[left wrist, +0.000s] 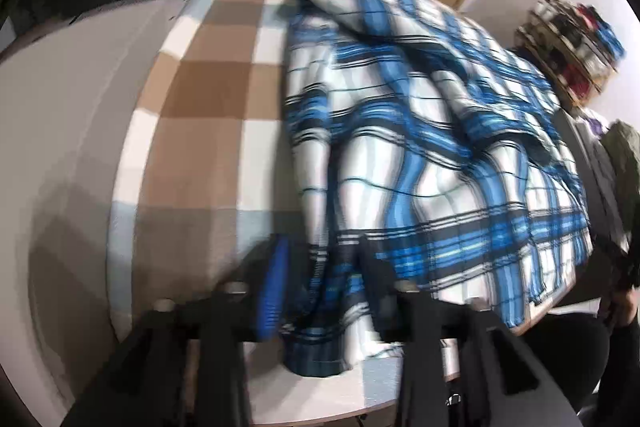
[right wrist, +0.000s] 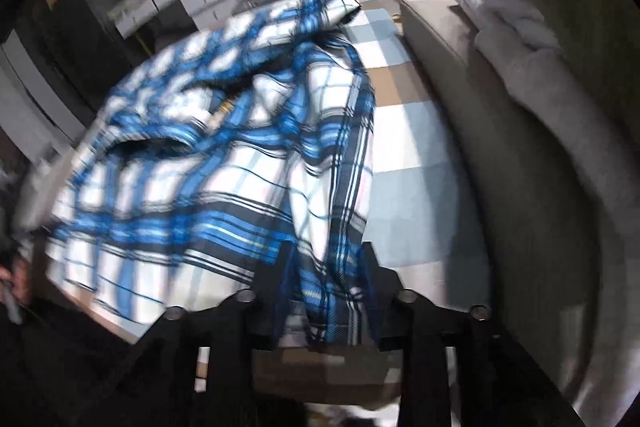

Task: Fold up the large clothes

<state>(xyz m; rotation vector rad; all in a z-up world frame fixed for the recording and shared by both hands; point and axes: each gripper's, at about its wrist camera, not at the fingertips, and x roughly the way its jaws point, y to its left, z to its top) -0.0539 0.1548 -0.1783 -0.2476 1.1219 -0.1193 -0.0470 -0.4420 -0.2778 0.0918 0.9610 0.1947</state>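
Checked cloth (left wrist: 208, 131) below, both grippers angled down w/ plaid shirt (left wrist: 420, 147) btwn fingers (left wrist: 272, 291).

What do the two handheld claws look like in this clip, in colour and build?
Both are black, with angular frames and round silver bolt heads along a cross-bar. The left claw has a ribbed bright-blue pad on one finger; the other finger looks black. The right claw has dark fingers, blue-edged. No cables or markings are visible.

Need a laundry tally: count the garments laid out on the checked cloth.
1: a blue plaid shirt rumpled on the checked cloth, its near hem between both grippers' jaws. Others could be hidden beneath.
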